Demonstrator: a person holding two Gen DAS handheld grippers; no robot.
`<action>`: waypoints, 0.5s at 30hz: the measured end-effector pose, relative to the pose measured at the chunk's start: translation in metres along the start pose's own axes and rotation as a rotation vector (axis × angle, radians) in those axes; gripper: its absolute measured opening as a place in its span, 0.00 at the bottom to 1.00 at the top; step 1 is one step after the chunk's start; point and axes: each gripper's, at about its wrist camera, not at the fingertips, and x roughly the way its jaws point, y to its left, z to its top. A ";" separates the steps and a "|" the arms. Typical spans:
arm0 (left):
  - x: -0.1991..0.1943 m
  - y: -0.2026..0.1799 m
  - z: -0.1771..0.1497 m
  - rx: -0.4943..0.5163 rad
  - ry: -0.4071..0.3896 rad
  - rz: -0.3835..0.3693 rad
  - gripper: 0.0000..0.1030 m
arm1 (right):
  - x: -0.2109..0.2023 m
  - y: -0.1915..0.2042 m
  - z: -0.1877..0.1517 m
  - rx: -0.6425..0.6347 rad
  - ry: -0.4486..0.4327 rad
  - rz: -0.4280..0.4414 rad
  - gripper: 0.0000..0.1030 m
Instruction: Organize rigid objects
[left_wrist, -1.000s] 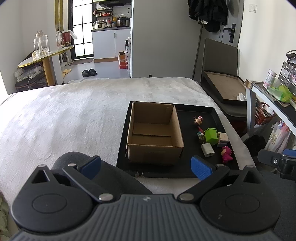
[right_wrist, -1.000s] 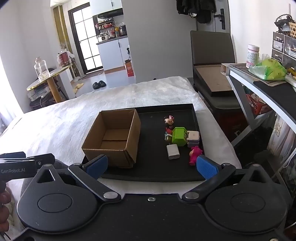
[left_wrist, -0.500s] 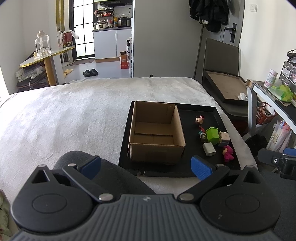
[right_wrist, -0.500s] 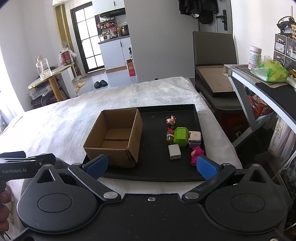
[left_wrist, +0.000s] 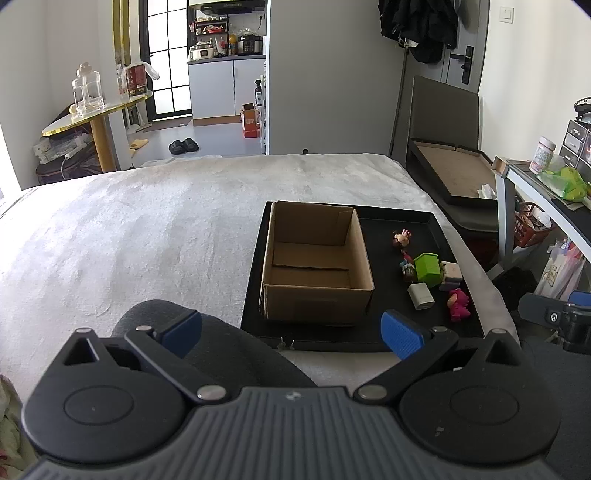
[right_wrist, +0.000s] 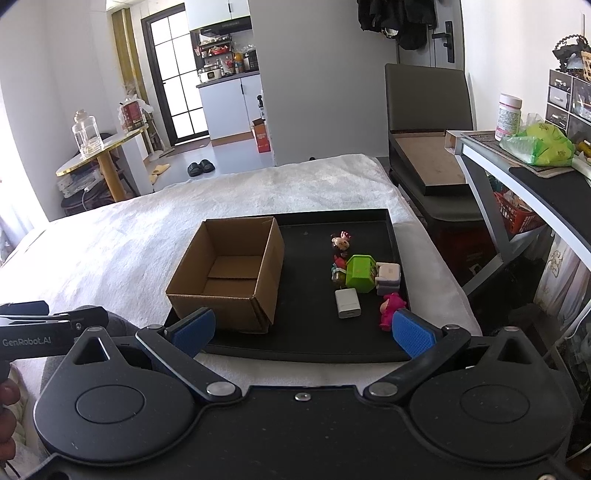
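Observation:
An open, empty cardboard box stands on the left half of a black tray. To its right lie small toys: a green block, a white adapter, a pink figure, a pale cube and a small doll. My left gripper is open and empty, short of the tray's near edge. My right gripper is open and empty, just above the tray's near edge.
The tray lies on a white blanket covering a bed. A dark knee shows under the left gripper. A desk with clutter stands to the right, a dark chair behind, a round side table far left.
Both grippers have drifted slightly forward and up toward the tray, so the box and toys sit a little lower and nearer in view. Both stay open and empty.

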 end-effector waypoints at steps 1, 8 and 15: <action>0.000 0.000 0.000 0.000 0.001 0.001 1.00 | 0.000 0.000 0.000 -0.002 0.000 0.000 1.00; -0.001 0.004 -0.001 0.000 -0.001 0.006 1.00 | 0.000 0.000 -0.001 -0.002 0.000 -0.003 1.00; 0.001 0.002 -0.002 0.005 0.001 0.009 1.00 | 0.000 0.000 -0.001 -0.001 0.001 -0.004 1.00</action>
